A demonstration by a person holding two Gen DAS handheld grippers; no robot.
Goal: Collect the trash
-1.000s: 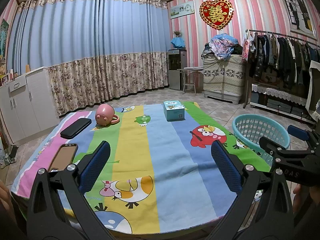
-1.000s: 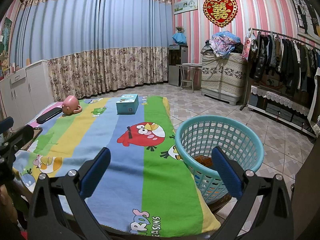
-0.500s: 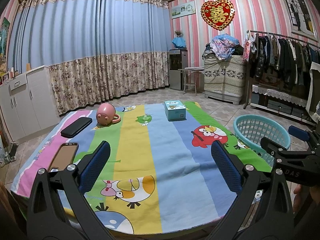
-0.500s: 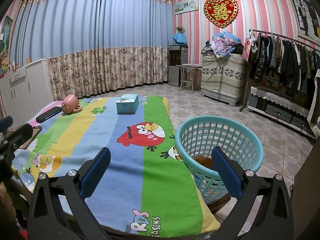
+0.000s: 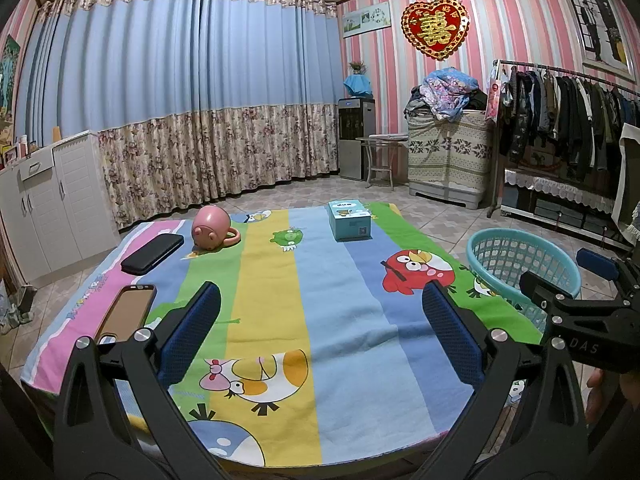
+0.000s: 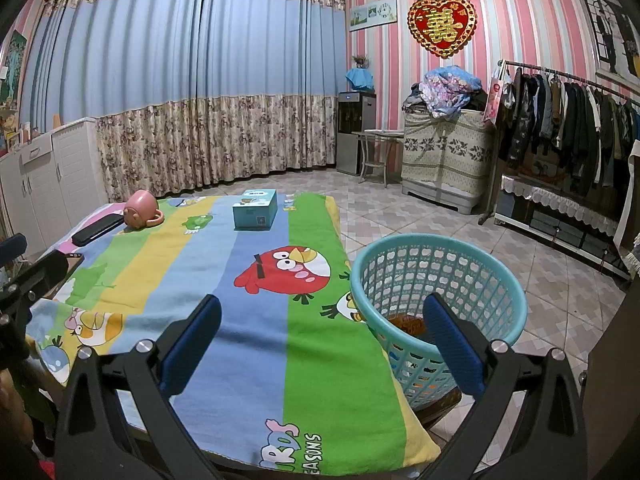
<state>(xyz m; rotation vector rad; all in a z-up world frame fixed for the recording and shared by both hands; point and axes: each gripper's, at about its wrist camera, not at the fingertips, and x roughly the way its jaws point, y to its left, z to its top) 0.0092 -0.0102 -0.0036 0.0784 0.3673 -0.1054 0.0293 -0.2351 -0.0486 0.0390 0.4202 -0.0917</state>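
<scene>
Basket (image 6: 440, 280) contents: brown item at bottom (image 6: 406, 324), partly hidden by right gripper finger (image 6: 452, 344), unidentifiable. Tissue box (image 5: 349, 220) print too small to read.

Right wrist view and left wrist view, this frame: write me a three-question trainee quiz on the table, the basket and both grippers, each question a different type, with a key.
1. True or false: the pink mug stands upright on the tablecloth.
2. Multiple choice: the teal basket sits A) on the table's middle, B) beside the table's right edge, C) under the clothes rack.
3. Fill in: the left gripper and right gripper both have their jaws ____ and hold nothing.

Key
1. False: it lies tipped over near the black phone.
2. B; something brown lies in its bottom.
3. Open.
</scene>
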